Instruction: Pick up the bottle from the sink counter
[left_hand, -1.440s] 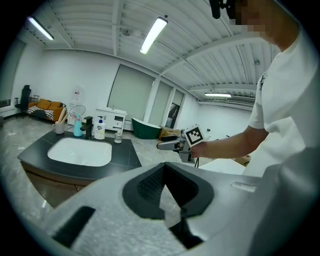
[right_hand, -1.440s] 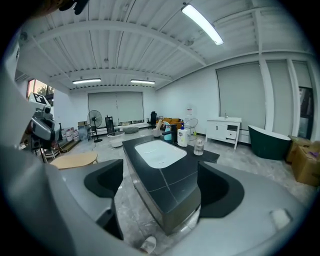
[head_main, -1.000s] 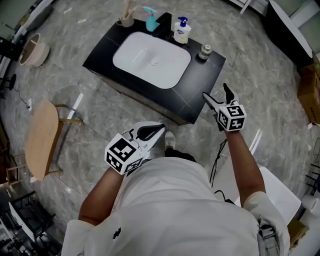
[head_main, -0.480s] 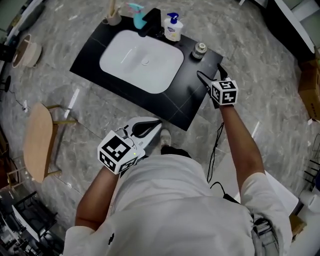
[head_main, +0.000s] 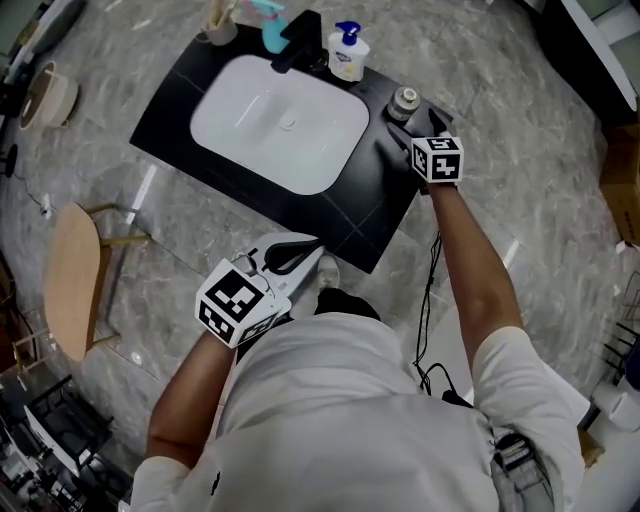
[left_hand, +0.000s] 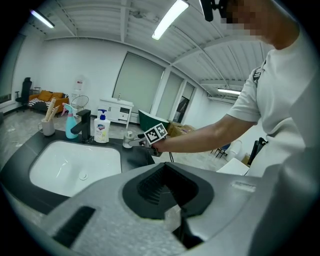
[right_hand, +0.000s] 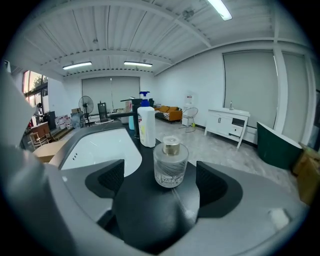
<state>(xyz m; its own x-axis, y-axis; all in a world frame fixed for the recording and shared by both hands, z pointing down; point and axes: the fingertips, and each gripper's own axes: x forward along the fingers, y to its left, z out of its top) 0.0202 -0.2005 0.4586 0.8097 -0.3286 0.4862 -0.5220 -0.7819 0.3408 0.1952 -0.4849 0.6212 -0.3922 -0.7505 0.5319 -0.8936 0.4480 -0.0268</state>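
Bottle (right_hand: 170, 165) upright at centre frame, dead ahead of wide-open right tongs (right_hand: 159, 192), not yet gripped; left tongs (left_hand: 172, 220) closed, empty, well apart.

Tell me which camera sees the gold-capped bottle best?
The right gripper view: the bottle stands centred between the open jaws of the right gripper. The head view shows it small from above; the left gripper view, tiny.

The top edge crops what seems a cup (head_main: 217, 28).
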